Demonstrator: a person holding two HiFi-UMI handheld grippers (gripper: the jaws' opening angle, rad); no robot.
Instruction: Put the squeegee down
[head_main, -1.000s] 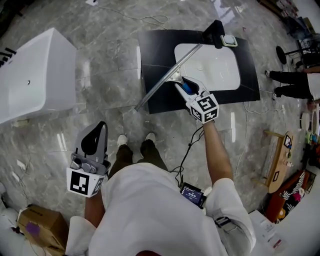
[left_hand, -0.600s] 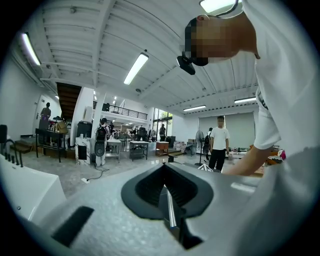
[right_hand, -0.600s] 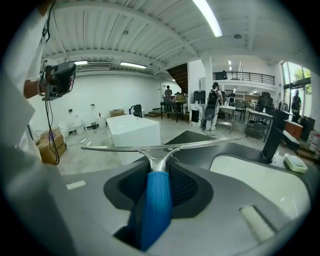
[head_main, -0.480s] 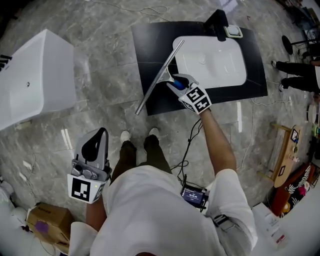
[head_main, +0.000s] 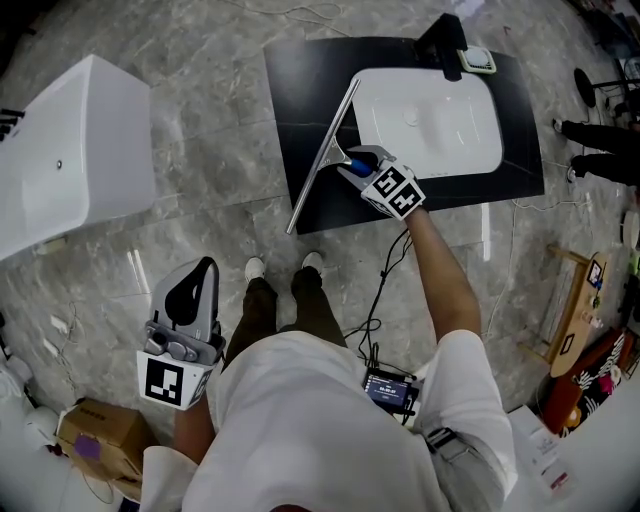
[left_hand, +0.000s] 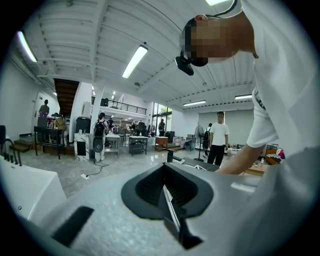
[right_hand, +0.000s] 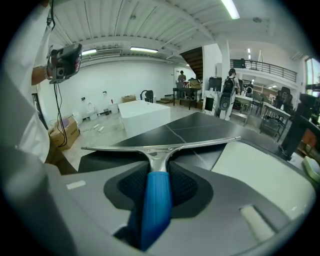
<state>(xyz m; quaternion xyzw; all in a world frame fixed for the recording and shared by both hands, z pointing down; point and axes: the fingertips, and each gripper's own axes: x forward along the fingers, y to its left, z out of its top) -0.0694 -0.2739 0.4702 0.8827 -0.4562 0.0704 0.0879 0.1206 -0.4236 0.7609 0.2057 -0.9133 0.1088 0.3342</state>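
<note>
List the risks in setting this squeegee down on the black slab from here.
1. The squeegee reaches the front left corner of the black slab; released there, that end may overhang and tip to the floor.
2. Its far end sits beside the rim of the white sink and might slide in.
3. The right gripper has its jaws clamped on the blue handle; opening too high would drop it.

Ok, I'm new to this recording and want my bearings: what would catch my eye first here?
The long metal squeegee with a blue handle stands out, clamped in the right gripper over the black slab holding a white basin. Next comes the white box-like tub on the grey marble floor at left, then the left gripper, shut and empty.
</note>
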